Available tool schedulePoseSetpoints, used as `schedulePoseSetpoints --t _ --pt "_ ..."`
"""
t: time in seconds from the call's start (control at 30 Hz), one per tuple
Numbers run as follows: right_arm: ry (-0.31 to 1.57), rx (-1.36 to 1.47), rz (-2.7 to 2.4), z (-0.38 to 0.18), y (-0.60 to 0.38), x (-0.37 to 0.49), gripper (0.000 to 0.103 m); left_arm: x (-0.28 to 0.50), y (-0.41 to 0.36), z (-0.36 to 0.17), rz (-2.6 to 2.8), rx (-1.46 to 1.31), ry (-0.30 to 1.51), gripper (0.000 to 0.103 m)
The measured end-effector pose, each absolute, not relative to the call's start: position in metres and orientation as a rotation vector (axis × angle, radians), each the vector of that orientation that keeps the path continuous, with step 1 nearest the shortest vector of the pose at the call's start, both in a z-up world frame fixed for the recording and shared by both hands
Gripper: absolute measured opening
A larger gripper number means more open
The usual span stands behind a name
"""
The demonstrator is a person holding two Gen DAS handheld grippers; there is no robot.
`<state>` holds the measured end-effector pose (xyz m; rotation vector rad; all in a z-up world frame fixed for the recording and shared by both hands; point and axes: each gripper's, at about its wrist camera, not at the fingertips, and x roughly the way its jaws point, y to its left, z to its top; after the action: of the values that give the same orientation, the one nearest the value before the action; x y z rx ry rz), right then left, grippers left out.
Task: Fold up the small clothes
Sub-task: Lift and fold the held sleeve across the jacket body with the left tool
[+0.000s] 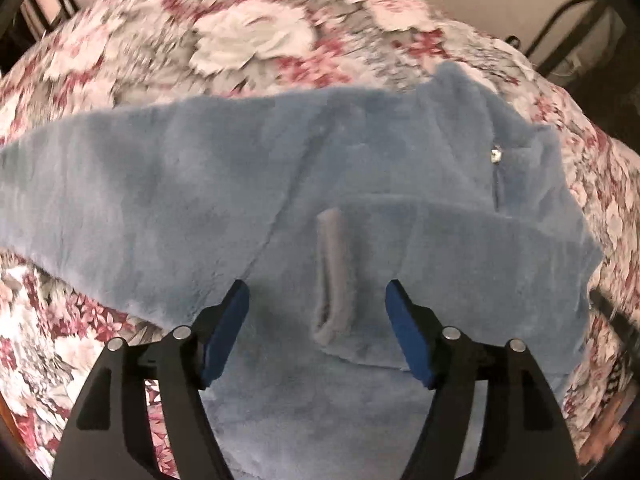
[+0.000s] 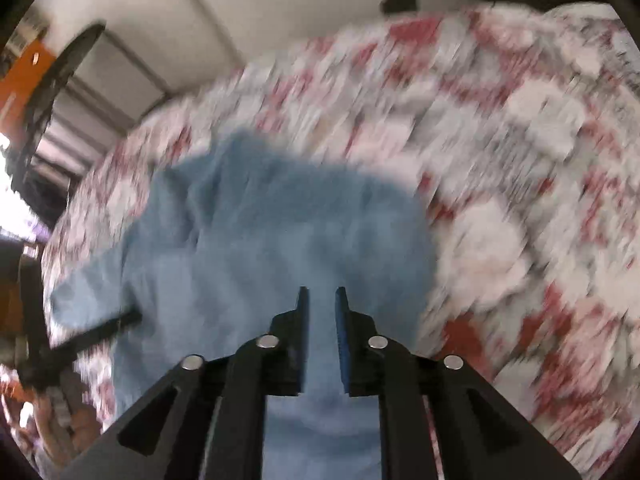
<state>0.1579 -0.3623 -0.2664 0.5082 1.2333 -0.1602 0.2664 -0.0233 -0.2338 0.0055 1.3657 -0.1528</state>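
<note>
Below the left gripper (image 1: 318,292) lies a blue fleece top (image 1: 240,184), spread over a floral cloth (image 1: 248,32) that covers the surface under it. Its jaws stand wide apart, and neither blue pad touches the fabric as far as the left wrist view shows. Between the jaws, running away from them, sits a narrow grey-blue cuff (image 1: 332,272), the end of a sleeve folded across the body of the top. Ahead of the jaws and to their right, a small silver zip pull (image 1: 497,155) glints at the collar, with the zip line dropping from it toward the folded sleeve. To the left of the jaws the other sleeve stretches out flat to the edge of the view.

Over in the right wrist view, the right gripper (image 2: 322,292) points down at the same top (image 2: 280,240). Its jaws stand a narrow gap apart; blue fleece fills the gap behind them, but the blurred view does not show whether the pads press on it. Right of and beyond these jaws the floral cloth (image 2: 500,140) is smeared by motion. Left of them a dark strap-like bar (image 2: 100,330) crosses the edge of the top.
</note>
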Motion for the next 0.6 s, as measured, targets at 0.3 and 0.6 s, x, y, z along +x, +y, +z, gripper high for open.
schedulePoseSetpoints --t 0.3,0.6 --pt "1.224 0.582 -0.146 -0.268 -0.358 0.144 0.043 0.256 0.021 -0.214 -0.123 -0.123 1.355 0.071" --pt "1.209 0.587 -0.178 -0.269 -0.356 0.145 0.045 0.271 0.188 -0.212 0.090 -0.534 1.254 0.072"
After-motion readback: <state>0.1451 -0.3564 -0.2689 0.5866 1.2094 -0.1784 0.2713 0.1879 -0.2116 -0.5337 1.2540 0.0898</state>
